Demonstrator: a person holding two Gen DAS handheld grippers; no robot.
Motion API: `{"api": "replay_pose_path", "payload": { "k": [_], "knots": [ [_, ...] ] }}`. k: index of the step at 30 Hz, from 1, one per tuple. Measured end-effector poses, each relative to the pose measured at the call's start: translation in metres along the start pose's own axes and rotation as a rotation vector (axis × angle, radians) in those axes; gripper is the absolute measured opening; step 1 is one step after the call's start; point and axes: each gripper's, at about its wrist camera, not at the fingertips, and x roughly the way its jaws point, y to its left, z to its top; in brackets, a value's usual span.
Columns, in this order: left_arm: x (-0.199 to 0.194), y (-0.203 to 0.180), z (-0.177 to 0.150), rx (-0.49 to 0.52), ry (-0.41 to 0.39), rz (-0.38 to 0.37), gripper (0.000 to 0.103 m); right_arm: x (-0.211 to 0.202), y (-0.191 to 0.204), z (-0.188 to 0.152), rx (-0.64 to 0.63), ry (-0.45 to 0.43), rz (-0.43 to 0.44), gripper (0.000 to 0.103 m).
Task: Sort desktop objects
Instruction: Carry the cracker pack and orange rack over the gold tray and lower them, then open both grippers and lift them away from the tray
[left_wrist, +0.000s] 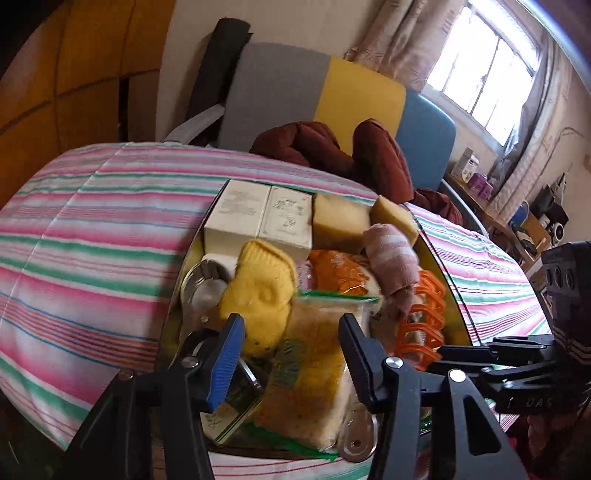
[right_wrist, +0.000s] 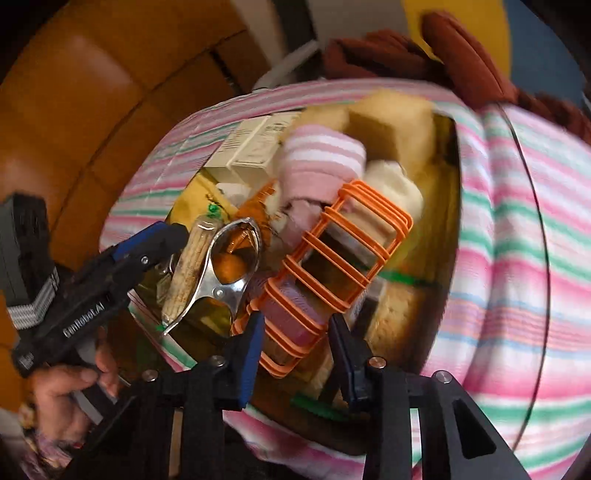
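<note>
Presently we hold both tongs, left gripper (left_wrist: 291, 341) and right gripper (right_wrist: 297, 341), part-open, gripping nothing; close squarely on the near orange plastic rack (right_wrist: 325, 266), lifting slowly.

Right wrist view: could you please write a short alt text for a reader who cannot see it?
The right gripper hangs open just above an orange plastic rack lying in a full tray on a striped cloth. Beside the rack are a pink striped sock, sponges and metal tongs. At the left, a hand holds the left gripper.
</note>
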Motion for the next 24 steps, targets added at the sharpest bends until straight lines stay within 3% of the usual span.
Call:
{"api": "replay_pose_path", "payload": {
  "k": [3, 5, 8, 11, 14, 16, 18, 23, 24],
  "knots": [
    [-0.011, 0.014, -0.003, -0.094, -0.07, -0.028, 0.053, -0.013, -0.011, -0.002, 0.031, -0.047, 0.003, 0.039],
    [-0.023, 0.021, -0.005, -0.159, -0.104, -0.064, 0.054, -0.028, -0.012, -0.01, 0.032, -0.097, -0.02, 0.053],
    [-0.032, 0.009, -0.01, -0.095, -0.084, -0.078, 0.054, -0.044, -0.01, -0.017, 0.01, -0.136, -0.06, 0.057],
    [-0.027, -0.015, -0.018, 0.018, -0.019, -0.101, 0.053, -0.051, -0.01, -0.02, 0.007, -0.145, -0.034, 0.057],
    [-0.005, -0.031, -0.021, 0.103, 0.049, -0.041, 0.039, -0.048, -0.009, -0.019, 0.018, -0.136, -0.006, 0.056],
    [0.001, -0.035, -0.019, 0.13, 0.028, 0.002, 0.037, -0.044, -0.003, -0.019, 0.01, -0.125, -0.007, 0.056],
    [0.008, -0.033, -0.012, 0.12, 0.026, 0.021, 0.037, -0.045, 0.001, -0.024, 0.005, -0.124, -0.016, 0.054],
    [0.012, -0.035, -0.004, 0.09, 0.016, -0.012, 0.037, -0.046, 0.001, -0.026, 0.012, -0.125, -0.013, 0.054],
    [0.008, -0.036, -0.005, 0.078, 0.015, -0.014, 0.041, -0.047, 0.002, -0.026, 0.008, -0.13, -0.009, 0.054]
  ]
}}
